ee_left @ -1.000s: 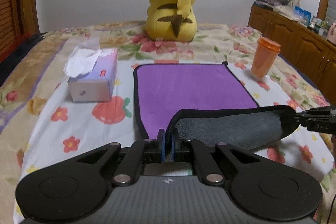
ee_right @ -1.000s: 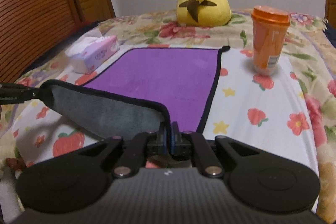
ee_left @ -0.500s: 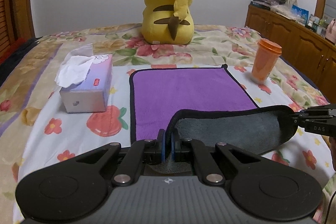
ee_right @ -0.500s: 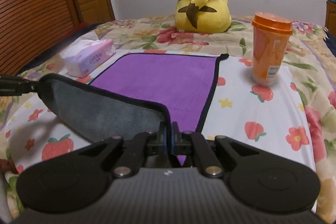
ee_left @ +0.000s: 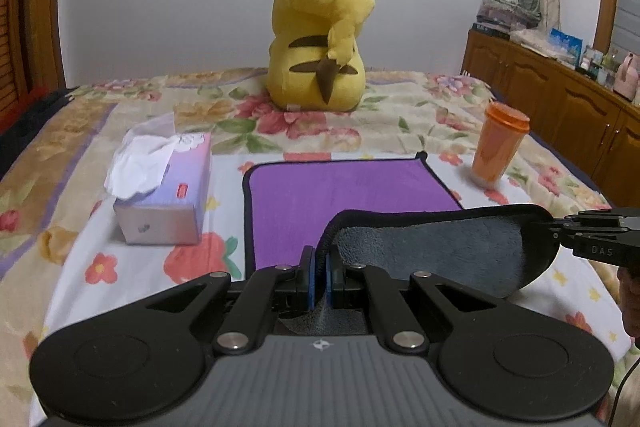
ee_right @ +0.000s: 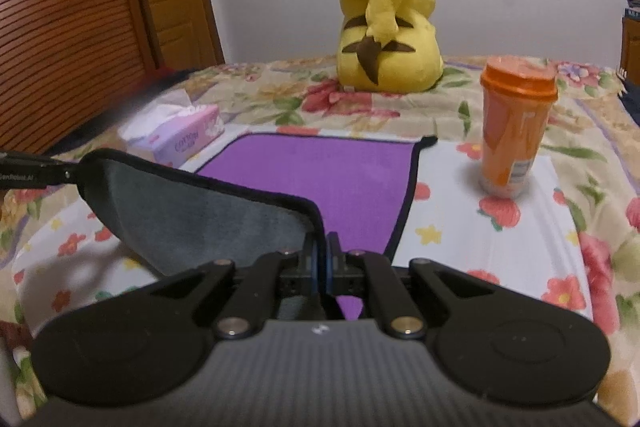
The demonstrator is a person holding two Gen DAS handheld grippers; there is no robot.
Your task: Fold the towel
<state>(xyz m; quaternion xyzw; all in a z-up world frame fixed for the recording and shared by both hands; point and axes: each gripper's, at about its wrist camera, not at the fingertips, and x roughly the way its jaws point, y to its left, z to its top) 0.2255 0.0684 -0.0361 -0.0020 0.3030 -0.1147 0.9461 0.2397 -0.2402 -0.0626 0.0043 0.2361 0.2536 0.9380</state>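
Pinching the towel (ee_left: 352, 187) hem crosswise: left tongs (ee_left: 319, 277), right tongs (ee_right: 320, 267).

Your left gripper (ee_left: 319, 277) and right gripper (ee_right: 322, 273) are matte black, with blue finger pads (ee_left: 307, 277), silver screws and ribbed grey bodies.
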